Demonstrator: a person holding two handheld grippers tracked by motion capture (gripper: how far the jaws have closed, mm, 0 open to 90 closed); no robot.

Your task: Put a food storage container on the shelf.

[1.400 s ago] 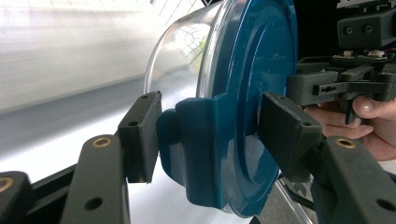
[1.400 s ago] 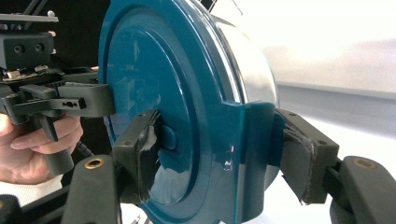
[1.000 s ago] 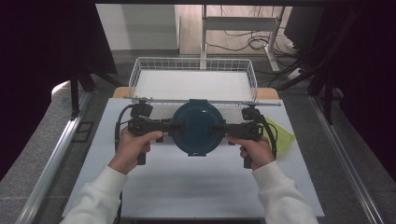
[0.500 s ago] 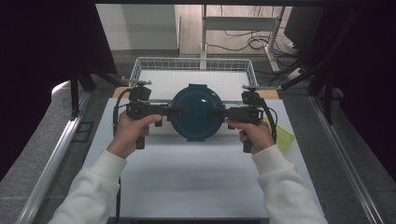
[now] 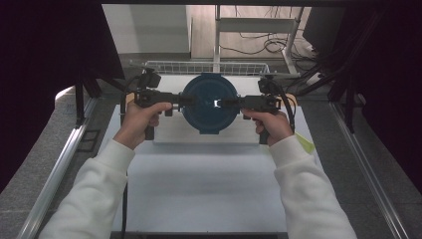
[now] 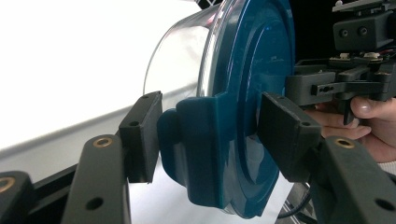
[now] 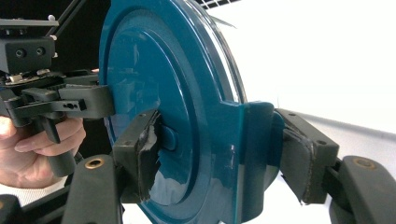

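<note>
Now the round blue-lidded container [image 5: 209, 103] sits at upper centre of the high view, apparently lifted off the white worktop [image 5: 204, 184]. Left tool [image 5: 185, 101] is clamped on the lid's side latch at its left; right tool [image 5: 230, 103] is clamped on the opposite latch. Behind it stands a wire basket [image 5: 164, 65].

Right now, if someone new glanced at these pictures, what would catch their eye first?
The round teal-lidded container stands out first, held up over the white table with its lid facing the camera. The left hand-held gripper and the right hand-held gripper clamp its side latch tabs from opposite sides. Behind it, a white wire basket sits at the table's far edge.
</note>
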